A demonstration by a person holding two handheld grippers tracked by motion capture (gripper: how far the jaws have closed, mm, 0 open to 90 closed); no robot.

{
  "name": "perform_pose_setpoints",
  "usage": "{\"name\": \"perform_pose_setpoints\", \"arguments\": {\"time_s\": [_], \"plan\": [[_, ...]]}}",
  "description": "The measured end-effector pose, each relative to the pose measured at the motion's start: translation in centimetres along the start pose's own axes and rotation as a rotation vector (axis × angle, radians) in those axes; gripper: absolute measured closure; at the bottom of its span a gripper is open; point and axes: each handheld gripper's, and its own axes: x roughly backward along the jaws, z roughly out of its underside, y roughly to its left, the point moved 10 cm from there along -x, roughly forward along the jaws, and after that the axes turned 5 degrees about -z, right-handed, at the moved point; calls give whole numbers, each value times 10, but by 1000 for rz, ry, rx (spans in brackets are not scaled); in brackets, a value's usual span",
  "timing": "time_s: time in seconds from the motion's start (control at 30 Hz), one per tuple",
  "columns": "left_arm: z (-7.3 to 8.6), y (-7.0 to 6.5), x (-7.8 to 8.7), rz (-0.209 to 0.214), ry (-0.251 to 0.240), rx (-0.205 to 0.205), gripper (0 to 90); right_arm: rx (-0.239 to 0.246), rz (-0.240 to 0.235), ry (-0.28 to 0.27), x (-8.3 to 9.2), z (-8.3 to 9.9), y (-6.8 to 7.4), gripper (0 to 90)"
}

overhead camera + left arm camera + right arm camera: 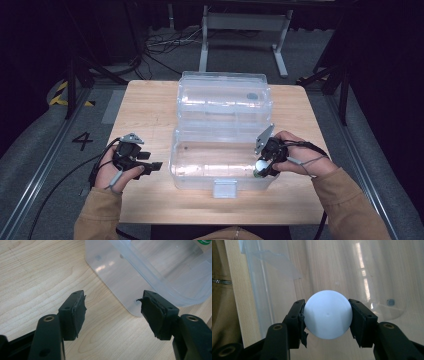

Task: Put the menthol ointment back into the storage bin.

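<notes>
Right claw [327, 322] around white ball [327, 317], pads touching.

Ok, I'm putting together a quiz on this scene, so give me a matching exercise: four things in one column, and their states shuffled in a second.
1. left hand-held gripper
2. right hand-held gripper
3. white ball
4. clear plastic box

a. lid swung open
b. clamped between two jaws
c. jaws apart, nothing between them
d. shut on something round

Pairs: 1-c, 2-d, 3-b, 4-a
</notes>
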Motion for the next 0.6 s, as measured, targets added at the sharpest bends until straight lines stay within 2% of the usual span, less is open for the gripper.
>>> {"name": "perform_pose_setpoints", "arguments": {"time_s": [0.6], "plan": [[1,0,0,3,3,5,365,4,-4,53,-11,3,-1,502]]}}
